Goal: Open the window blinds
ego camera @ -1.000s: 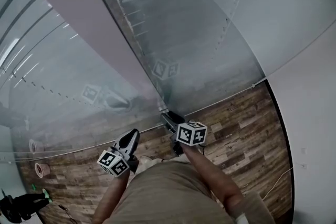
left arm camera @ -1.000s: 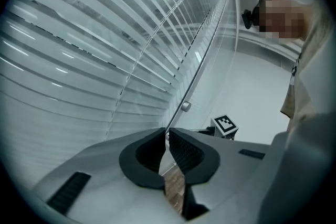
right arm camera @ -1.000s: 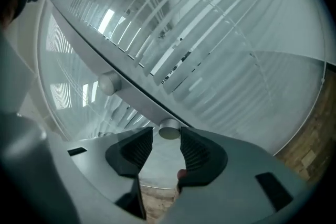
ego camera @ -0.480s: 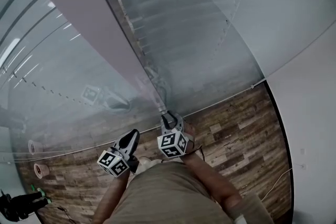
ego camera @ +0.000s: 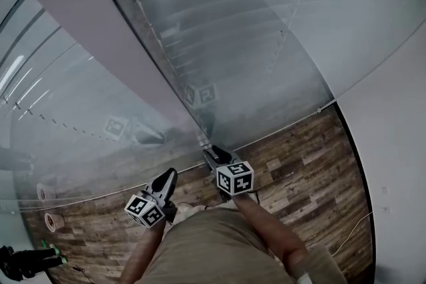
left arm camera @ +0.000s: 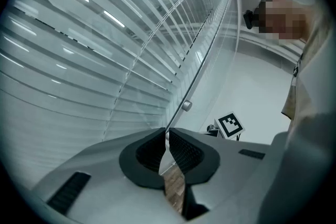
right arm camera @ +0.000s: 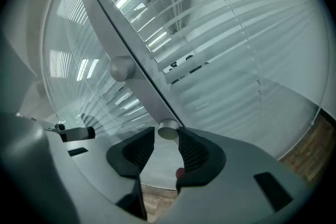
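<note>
- The person's beige clothing (ego camera: 213, 246) fills the bottom of the head view, with both forearms reaching forward from it
- The left hand-held gripper (ego camera: 168, 176) is held out above the wooden floor (ego camera: 299, 163), just short of the glass; its jaws are clenched together with nothing between them
- The right hand-held gripper (ego camera: 213, 155) sits a little further forward, right up against the foot of the grey frame post (ego camera: 100, 30) that divides the two glass panes
- In the right gripper view its jaws stand apart and have just been opening; a small round silver knob (right arm camera: 168, 131) on the post sits between the tips (it lies against the right-hand pad, with a slight gap to the other), so the grip is released
- A second, larger silver knob (right arm camera: 122, 67) sits higher up the same post
- The window blinds (ego camera: 266, 23) hang behind the glass on both sides of the post, slats running level, with thin cords crossing them; bright strips of light show among the slats of the left pane
- Far left on the floor, two rolls of tape (ego camera: 52, 217) lie by the glass
</note>
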The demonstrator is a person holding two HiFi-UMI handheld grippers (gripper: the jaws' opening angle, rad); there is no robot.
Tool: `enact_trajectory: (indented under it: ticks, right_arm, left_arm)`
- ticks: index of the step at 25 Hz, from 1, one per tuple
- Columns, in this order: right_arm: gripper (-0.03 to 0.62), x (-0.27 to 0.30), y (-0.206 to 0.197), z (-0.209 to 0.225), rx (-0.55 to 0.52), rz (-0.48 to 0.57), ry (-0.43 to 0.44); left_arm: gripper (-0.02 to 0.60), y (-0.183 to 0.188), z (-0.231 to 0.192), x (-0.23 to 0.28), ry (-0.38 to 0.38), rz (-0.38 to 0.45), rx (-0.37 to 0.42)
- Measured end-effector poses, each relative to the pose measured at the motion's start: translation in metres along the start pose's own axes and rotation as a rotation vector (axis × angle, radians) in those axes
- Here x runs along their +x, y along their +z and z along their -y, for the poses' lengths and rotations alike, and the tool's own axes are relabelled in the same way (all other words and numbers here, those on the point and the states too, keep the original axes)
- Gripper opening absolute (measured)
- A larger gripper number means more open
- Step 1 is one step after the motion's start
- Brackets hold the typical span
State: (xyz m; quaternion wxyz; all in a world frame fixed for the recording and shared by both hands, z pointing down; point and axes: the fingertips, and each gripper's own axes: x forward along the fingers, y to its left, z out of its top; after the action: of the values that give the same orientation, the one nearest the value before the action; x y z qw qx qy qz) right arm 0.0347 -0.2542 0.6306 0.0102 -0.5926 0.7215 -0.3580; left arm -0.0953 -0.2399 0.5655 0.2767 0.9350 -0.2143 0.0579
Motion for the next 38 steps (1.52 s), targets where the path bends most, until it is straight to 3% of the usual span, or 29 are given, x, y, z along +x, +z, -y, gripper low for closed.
enact_trajectory:
  ticks: [3,4,5,8,9,16,18,20,22,27,29,33,35,38]
  right_arm:
    - [0.127,0.001,0.001,0.003,0.071,-0.001,0.006]
    - [0.124,0.001,0.001,0.002,0.035,-0.009,-0.013]
    - [0.123,0.001,0.001,0.0,-0.09,-0.025,-0.068]
    - [0.114,0.0,0.003,-0.01,-0.768,-0.081,-0.352]
    - [0.112,-0.001,0.002,-0.011,-0.874,-0.08,-0.391]
    - [0.12,-0.002,0.001,-0.011,-0.762,-0.056,-0.286]
    - [0.123,-0.005,0.001,-0.013,-0.607,-0.032,-0.198]
    - [0.167,-0.007,0.004,-0.014,-0.368,-0.003,-0.097]
    - [0.17,-0.006,0.008,-0.011,-0.2,0.013,-0.045]
    - [0.143,-0.002,0.007,0.001,-0.036,0.014,-0.042]
    - [0.127,-0.002,0.006,0.001,-0.081,-0.007,-0.074]
    - [0.121,0.0,0.005,-0.009,-0.681,-0.098,-0.328]
    - [0.121,0.001,0.004,-0.01,-0.745,-0.096,-0.344]
    - [0.121,0.002,0.004,-0.009,-0.725,-0.088,-0.322]
  left_arm:
    - [0.014,0.002,0.0,0.001,-0.001,0.002,0.003]
    - [0.014,0.003,-0.001,0.001,0.0,0.003,0.002]
    - [0.014,0.003,-0.002,0.001,0.002,0.003,-0.001]
    - [0.014,0.002,-0.003,0.002,0.003,0.005,-0.003]
    - [0.014,0.002,-0.002,0.002,0.004,0.005,-0.004]
    - [0.014,0.002,0.0,0.005,-0.003,-0.006,0.0]
    - [0.014,0.002,0.001,0.006,-0.006,-0.008,0.003]
    - [0.014,0.003,0.001,0.006,-0.009,-0.009,0.007]
    - [0.014,0.004,0.0,0.007,-0.007,-0.008,0.004]
    - [0.014,0.005,0.002,0.007,-0.008,-0.008,0.004]
    - [0.014,0.004,0.0,0.006,0.001,-0.009,-0.001]
    - [0.014,0.001,-0.005,0.005,0.004,-0.006,-0.002]
    - [0.014,0.001,-0.004,0.005,0.001,-0.006,0.002]
    - [0.014,0.001,-0.003,0.006,0.0,-0.007,0.001]
